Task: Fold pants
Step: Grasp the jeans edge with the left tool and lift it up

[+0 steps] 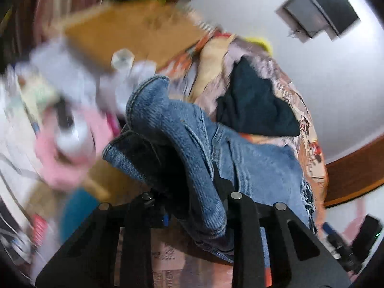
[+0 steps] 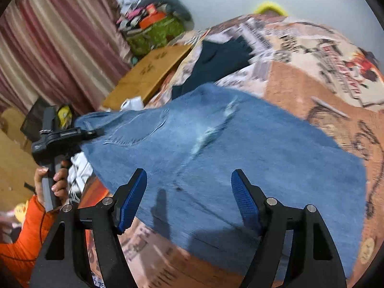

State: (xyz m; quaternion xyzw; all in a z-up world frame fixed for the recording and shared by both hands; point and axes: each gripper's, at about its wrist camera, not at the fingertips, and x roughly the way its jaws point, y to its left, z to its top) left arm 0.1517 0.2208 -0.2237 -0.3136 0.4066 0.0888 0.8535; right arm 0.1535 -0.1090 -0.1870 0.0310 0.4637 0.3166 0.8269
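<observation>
With left gripper point(image 1: 192, 192) pinching jeans point(image 2: 228, 148) waistband at 9 o'clock on bedspread point(image 2: 300, 84) and right gripper point(image 2: 189, 201) spread empty, could slip and bunch mid-fold.

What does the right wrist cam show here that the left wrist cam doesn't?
Right wrist only: the open right gripper above the spread jeans, the person's hand holding the left gripper, and striped curtains.
Left wrist only: denim bunched between the closed left fingers, a frayed hem, a dark wall fixture.
Both: jeans, printed bedspread, dark garment.
</observation>
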